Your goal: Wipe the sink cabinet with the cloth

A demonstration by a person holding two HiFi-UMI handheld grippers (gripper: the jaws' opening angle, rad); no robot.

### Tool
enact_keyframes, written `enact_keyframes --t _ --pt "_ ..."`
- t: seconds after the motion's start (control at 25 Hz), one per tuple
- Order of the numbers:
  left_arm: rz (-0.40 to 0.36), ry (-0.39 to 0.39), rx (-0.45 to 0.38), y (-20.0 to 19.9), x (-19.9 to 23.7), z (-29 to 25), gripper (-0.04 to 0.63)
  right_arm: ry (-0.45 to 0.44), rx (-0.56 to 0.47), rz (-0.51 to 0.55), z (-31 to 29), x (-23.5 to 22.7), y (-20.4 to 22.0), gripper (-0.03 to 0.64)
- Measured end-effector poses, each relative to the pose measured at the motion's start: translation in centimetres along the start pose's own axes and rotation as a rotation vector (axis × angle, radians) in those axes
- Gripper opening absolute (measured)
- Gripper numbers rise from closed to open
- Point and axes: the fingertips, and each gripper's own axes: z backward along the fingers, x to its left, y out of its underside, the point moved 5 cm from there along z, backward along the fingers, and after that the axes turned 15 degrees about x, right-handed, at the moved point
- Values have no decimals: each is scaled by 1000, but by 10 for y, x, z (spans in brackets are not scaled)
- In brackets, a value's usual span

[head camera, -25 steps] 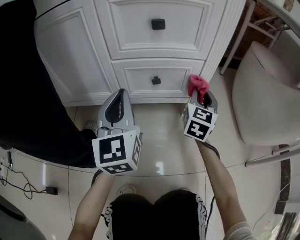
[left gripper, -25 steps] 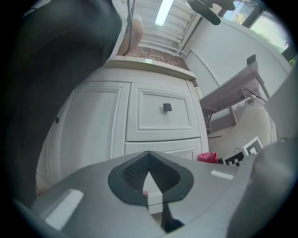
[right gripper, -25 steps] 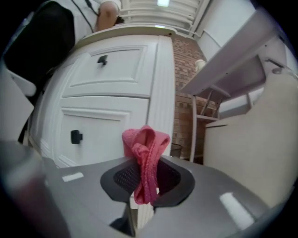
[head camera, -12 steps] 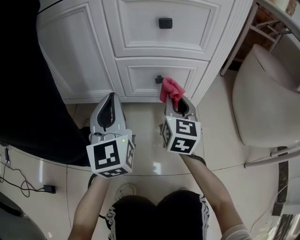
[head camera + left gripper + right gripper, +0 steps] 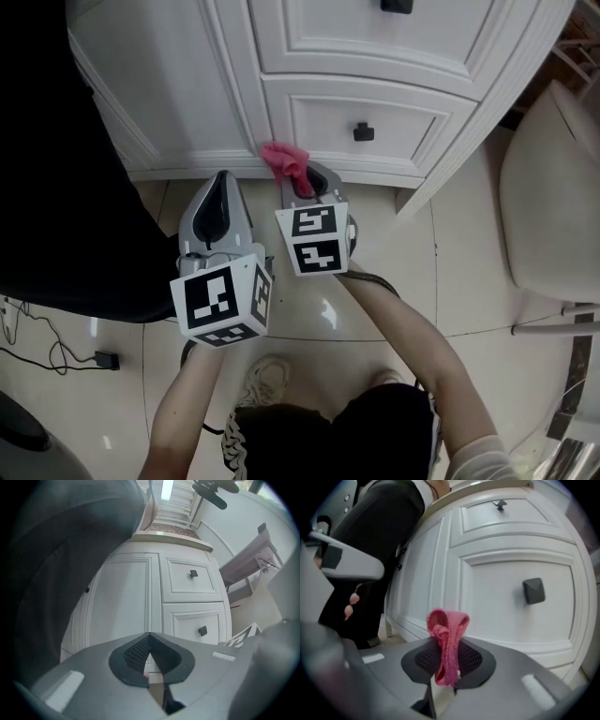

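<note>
At lower centre of the head view, the person's forearms (image 5: 394,328) reach upward. Left gripper (image 5: 222,180), centre-left: jaws together, empty. Right gripper (image 5: 302,183), just beside it: jaws clamped on the pink cloth (image 5: 284,157), held at the sink cabinet (image 5: 178,84) base, lower left of the drawer knob (image 5: 363,131); contact uncertain.

place: home, kitchen or bathroom | white panelled sink cabinet (image 5: 169,84) | black square drawer knobs (image 5: 363,131) | glossy cream floor tiles (image 5: 441,267)
</note>
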Motion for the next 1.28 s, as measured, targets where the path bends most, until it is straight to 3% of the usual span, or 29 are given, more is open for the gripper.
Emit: enact_keyframes --t 0.2,0.48,0.72,0.92,1.12,1.28 --pt "-26 41 -3 1 -27 -6 15 107 -29 -116 28 -66 20 63" --pt "4 115 3 -5 -76 -14 15 293 -3 -214 81 -168 57 64" --pt "-44 200 -14 -17 -117 -12 15 394 20 -290 109 -210 74 63" --pt "-60 226 -49 -48 -128 9 15 360 -28 -339 143 -192 46 63" --pt "-81 252 -172 -125 -131 65 15 223 -243 -269 222 -121 -68 63" --pt "9 309 -190 -158 -135 129 15 206 -347 -274 307 -69 -108 63"
